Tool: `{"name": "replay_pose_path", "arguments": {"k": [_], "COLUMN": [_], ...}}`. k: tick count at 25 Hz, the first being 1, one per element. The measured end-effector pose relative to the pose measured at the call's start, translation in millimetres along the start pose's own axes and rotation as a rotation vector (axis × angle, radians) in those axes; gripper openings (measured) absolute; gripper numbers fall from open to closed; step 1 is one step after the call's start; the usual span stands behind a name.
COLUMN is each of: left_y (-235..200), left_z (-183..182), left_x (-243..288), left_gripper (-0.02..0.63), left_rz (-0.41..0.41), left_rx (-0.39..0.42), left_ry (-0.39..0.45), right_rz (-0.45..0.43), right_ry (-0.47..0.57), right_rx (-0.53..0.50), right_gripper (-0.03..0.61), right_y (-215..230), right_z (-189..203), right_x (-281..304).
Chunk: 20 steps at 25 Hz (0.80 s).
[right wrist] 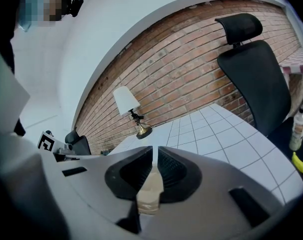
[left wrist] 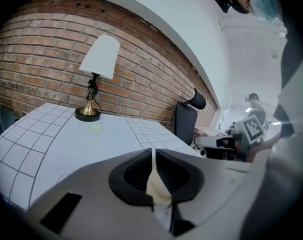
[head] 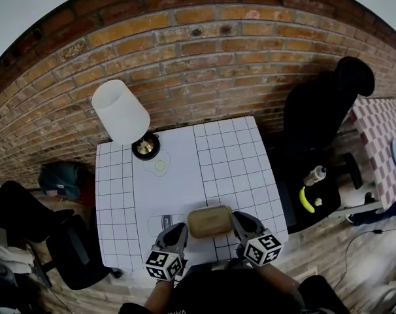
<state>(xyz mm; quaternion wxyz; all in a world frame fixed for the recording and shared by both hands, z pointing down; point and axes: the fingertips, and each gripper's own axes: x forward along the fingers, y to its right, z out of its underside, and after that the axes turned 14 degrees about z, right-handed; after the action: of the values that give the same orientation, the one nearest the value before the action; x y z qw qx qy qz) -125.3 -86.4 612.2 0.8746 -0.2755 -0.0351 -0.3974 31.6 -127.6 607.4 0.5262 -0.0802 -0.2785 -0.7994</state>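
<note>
In the head view we are holding a tan pad [head: 210, 221] at the counter's [head: 185, 188] near edge, with the left gripper [head: 180, 229] on its left end and the right gripper [head: 238, 222] on its right. In the left gripper view the fingers [left wrist: 132, 175] are pinching the pad's thin edge. In the right gripper view the fingers [right wrist: 127, 174] are clamping it likewise, with a lamp [right wrist: 125, 100] standing well beyond.

You worked in what looked like an office or studio room, where a bare brick wall [head: 185, 51] ran behind a white gridded table [head: 231, 162] bearing a brass-footed table lamp [head: 123, 113], with black office chairs [head: 315, 110] beside it and a checked-cloth table [head: 381, 136] to your right.
</note>
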Motion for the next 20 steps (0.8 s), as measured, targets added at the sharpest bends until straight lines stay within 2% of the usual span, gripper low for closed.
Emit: {"name": "replay_pose_path", "arguments": {"k": [4,6,7,10,13,20], "left_y": [-3.6,-4.9,-5.5,-7.2,-8.7,-5.8], "left_z": [9.2,14.0,16.6,24.1,29.1,39.9], "left_x": [3.3,6.3,7.8,11.5,14.2,21.5], "left_gripper": [0.02,0.087,0.113,0.139,0.174,0.184], "left_rz": [0.003,0.007,0.01,0.011,0.011,0.043], "left_rx": [-0.034,-0.056,-0.067,-0.087,-0.105,-0.149], "left_ry": [-0.019,-0.032,-0.039,-0.06,-0.071,-0.083], "right_rz": [0.016,0.023,0.025,0.03,0.028,0.019], "right_ry": [-0.006,-0.016,-0.023,-0.042,-0.065,-0.115], "right_rx": [0.004,0.011,0.014,0.021,0.029,0.034], "right_gripper": [0.014,0.077,0.08,0.088,0.122,0.13], "right_y": [3.7,5.9,6.9,9.3,8.5,4.0], "right_z": [3.7,6.7,8.8,16.3,24.1,42.9], "right_x": [2.4,3.7,4.3,5.4,6.9,11.1]}}
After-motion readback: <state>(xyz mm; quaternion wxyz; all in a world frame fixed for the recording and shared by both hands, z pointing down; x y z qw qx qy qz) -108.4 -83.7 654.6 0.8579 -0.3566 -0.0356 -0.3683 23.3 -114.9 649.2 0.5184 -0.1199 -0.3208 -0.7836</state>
